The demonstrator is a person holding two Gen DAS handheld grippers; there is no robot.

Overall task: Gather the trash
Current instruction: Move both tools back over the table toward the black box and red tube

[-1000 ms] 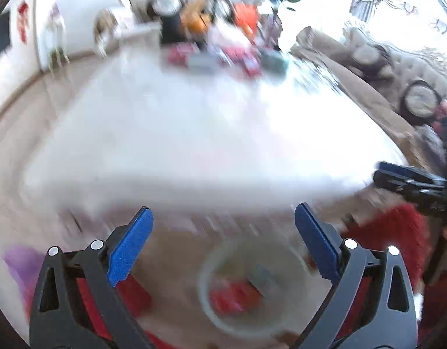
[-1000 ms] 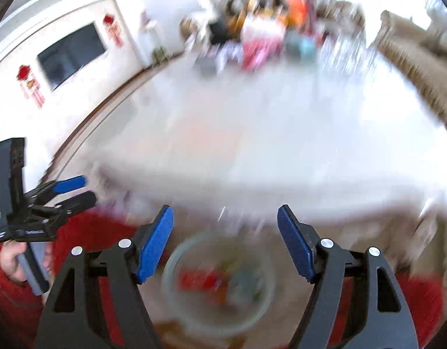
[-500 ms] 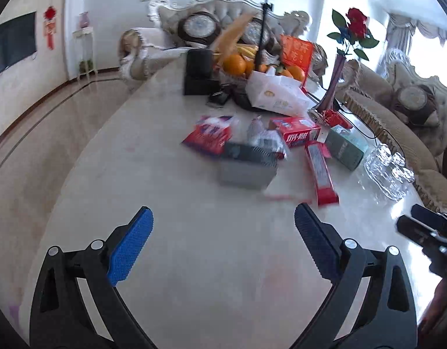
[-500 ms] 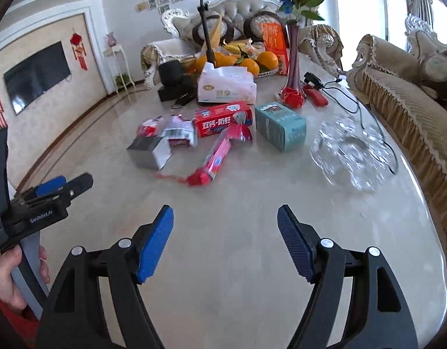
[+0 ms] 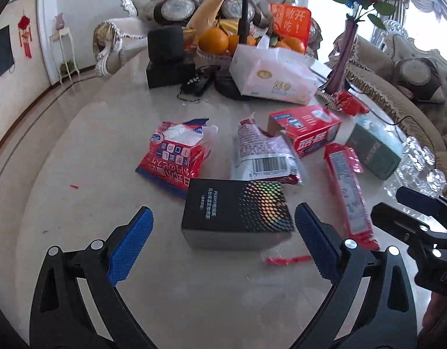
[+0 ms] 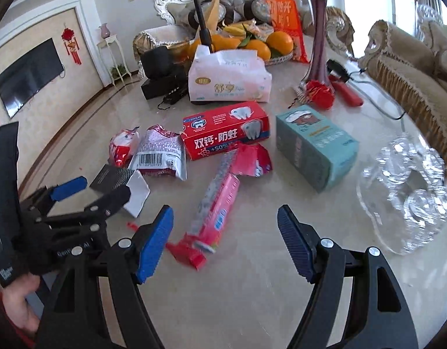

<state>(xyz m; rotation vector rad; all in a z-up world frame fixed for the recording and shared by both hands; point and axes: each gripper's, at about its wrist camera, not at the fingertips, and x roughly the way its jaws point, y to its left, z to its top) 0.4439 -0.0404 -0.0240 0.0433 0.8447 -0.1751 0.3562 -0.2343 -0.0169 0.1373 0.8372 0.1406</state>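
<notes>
Table [image 5: 78, 151]: wide pale marble top, glossy, with the litter gathered near its middle and a fruit bowl, vase and clutter at the far end.
Tissue pack [image 6: 228, 80]: big white soft pack, lying beyond the trash, in front of the oranges.
Teal box [image 6: 315, 145]: lies on its side at the right of the pile, near a clear glass dish [image 6: 409, 192].
Toothpaste carton [image 6: 226, 129]: red, end flap torn open, lying flat between the teal box and the silver pouch.
Black box [image 5: 236, 212]: dark with a shimmering dotted patch, nearest the left gripper, directly ahead of its fingers.
Red-and-blue bag [image 5: 174, 157]: crumpled, torn at the top, just left of the black box's far corner.
Silver pouch [image 5: 264, 157]: barcode up, its near edge touching the black box.
Long red wrapper [image 6: 217, 209]: flattened strip, torn end toward the carton, lying between the right gripper's fingers in its view.
Left gripper [image 5: 223, 244]: spread wide, gripping nothing, low over the table.
Right gripper [image 6: 225, 242]: also wide apart, nothing in it.
Red scrap [image 5: 287, 259]: thin sliver just in front of the black box.
</notes>
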